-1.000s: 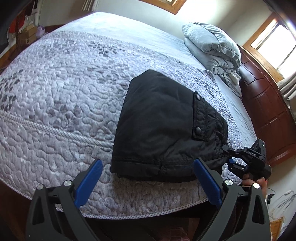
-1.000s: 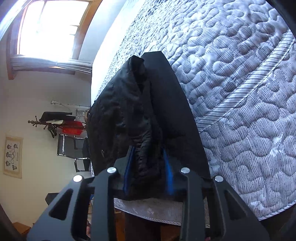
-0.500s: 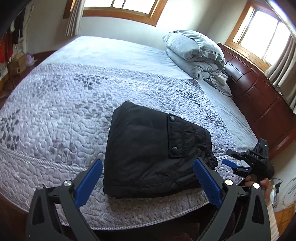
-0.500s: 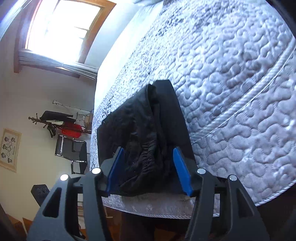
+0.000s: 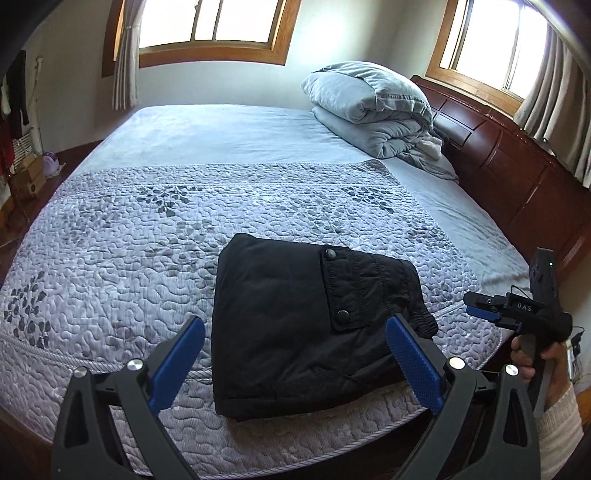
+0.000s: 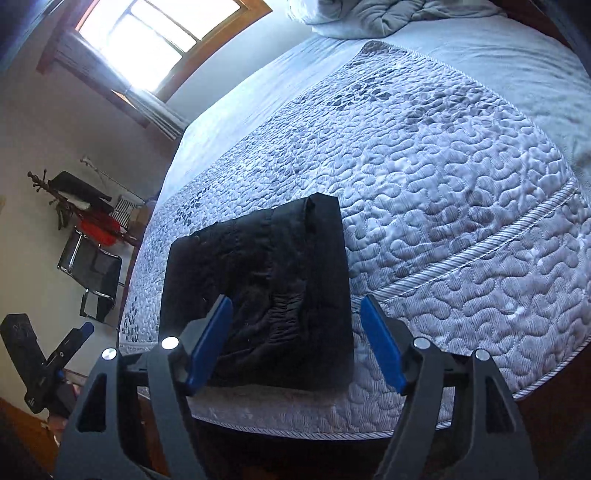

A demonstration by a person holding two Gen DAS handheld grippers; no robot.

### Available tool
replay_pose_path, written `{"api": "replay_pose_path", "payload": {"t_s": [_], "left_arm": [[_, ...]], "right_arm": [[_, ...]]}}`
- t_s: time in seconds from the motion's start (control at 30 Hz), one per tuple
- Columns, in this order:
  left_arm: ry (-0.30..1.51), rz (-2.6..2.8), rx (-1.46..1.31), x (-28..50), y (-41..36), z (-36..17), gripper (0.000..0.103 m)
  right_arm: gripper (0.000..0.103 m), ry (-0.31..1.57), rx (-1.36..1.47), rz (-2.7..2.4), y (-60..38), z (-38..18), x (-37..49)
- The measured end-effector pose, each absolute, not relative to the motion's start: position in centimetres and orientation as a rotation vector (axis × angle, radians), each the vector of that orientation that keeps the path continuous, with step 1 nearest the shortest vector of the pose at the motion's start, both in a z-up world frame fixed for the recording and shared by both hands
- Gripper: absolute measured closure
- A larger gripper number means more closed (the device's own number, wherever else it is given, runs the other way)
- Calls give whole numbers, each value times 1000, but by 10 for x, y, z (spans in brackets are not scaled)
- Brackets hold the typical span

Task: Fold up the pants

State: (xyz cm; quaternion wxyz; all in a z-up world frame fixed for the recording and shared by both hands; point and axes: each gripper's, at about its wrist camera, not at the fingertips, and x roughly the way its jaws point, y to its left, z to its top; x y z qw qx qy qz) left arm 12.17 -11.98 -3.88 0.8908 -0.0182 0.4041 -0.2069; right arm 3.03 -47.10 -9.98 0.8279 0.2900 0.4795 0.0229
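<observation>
Nearest the left wrist camera, we see the left gripper (image 5: pixel 295 354) with its blue fingers (image 5: pixel 177 360) spread wide apart and nothing between them, held above the near edge of the bed (image 5: pixel 110 258). From the right wrist camera, the right gripper (image 6: pixel 295 339) likewise has its fingers (image 6: pixel 380 341) apart and opening; the elastic end of the pants (image 6: pixel 258 291) appears between them, but the pads do not press on it. Just beyond both grippers, we find the black pants (image 5: pixel 295 325) folded into a compact, roughly square bundle lying flat on the quilted grey bedspread (image 5: pixel 147 240), close to the near edge, with a snap-fastened pocket flap facing up. At the right edge of the left view, a hand (image 5: pixel 535 354) holds the right gripper (image 5: pixel 484 306) beside the bed, apart from the pants. Farther back, we note a folded pale duvet (image 5: pixel 373 107) against the dark wooden headboard (image 5: pixel 517 166), and two bright windows (image 5: pixel 210 22) beyond.
</observation>
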Motion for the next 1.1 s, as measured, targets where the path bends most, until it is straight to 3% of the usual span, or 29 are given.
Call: {"api": "replay_pose_path", "payload": {"t_s": [0.23,0.43,0.77,1.1], "left_arm": [[872,-432,-18,137,-124,-61,4],[1021,-433,-73,175,-106,-114,4],[1300,-705,-510,250,-41,-205,4],[1542,-941,-622,290,-61,-258,4]], "right_arm": [[30,1050,662,56,-468,-119,45],[27,1101,681,44,-468,-141,61],[24,1173,733,74,-480,-176,78],[19,1216,887,221,-496,-203,92]]}}
